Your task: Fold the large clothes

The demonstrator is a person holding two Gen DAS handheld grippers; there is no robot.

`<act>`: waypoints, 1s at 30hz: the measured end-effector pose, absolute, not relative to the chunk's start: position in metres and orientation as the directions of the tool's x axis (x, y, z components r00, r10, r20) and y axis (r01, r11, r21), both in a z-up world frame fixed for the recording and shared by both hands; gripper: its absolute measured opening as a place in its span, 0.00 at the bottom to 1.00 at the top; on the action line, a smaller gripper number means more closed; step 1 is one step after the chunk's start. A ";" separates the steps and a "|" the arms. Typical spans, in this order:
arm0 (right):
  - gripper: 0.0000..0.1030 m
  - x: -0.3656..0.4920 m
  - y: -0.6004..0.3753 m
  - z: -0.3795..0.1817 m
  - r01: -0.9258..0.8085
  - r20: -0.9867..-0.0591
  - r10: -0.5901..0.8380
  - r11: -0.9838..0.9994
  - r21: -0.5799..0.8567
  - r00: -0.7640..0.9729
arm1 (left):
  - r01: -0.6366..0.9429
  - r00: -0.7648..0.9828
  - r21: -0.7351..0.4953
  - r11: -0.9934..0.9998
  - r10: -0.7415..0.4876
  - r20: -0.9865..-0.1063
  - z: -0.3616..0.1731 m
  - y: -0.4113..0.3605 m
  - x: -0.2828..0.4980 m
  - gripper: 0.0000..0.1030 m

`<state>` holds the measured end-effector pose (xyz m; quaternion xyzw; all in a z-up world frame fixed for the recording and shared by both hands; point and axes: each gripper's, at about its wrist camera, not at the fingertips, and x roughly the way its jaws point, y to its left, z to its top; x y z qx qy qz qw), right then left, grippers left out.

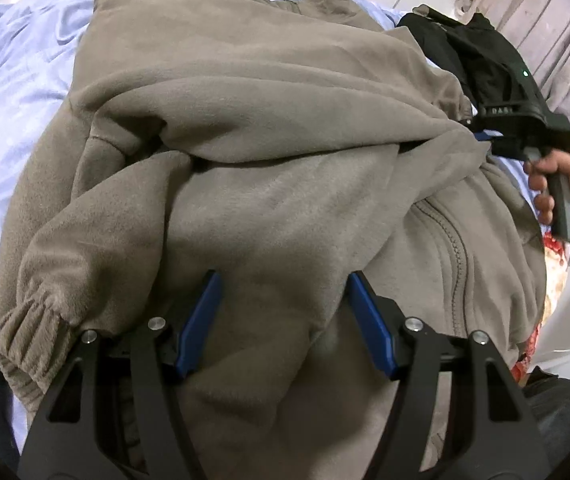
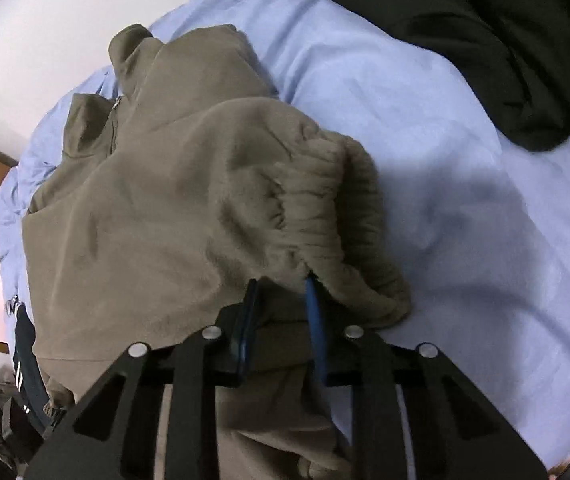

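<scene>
Fleece of a brown zip jacket (image 1: 269, 92) lies heaped across the blue bedsheet (image 1: 17, 92), thick, soft and floppy; I judge it light for its bulk, not slippery, and sure to sag and bunch wherever it is unsupported. Firm places to take hold look to be the ribbed cuffs (image 2: 337, 200), the hem band and the zipper edge (image 1: 459, 256), where the cloth is doubled. The right gripper (image 2: 281, 292) has its blue fingers (image 2: 315, 320) pressed close on a fold of sleeve just beside the cuff, lifting it. The left gripper (image 1: 283, 280) hangs over the jacket body with its fingers spread wide, pinching nothing. A black garment (image 2: 505, 32) lies beyond on the sheet. No box, basket or other container shows in either view.
</scene>
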<state>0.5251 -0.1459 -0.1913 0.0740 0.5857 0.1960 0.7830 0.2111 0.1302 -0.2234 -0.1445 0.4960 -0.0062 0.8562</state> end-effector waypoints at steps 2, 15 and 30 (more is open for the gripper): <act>0.23 0.514 -0.147 -0.177 -0.235 -0.880 0.397 0.910 0.341 0.260 | -0.123 0.532 -0.250 0.961 -0.149 -0.834 -0.220 0.129 0.207 0.64; 0.51 0.345 -0.243 -0.105 -0.478 -0.856 0.435 0.836 0.268 0.279 | -0.088 0.633 -0.198 0.976 -0.098 -0.768 -0.169 0.101 0.112 0.77; 0.85 0.253 -0.321 -0.209 -0.482 -0.889 0.358 0.855 0.190 0.284 | -0.170 0.543 -0.042 0.985 0.058 -0.838 -0.204 0.123 -0.041 0.85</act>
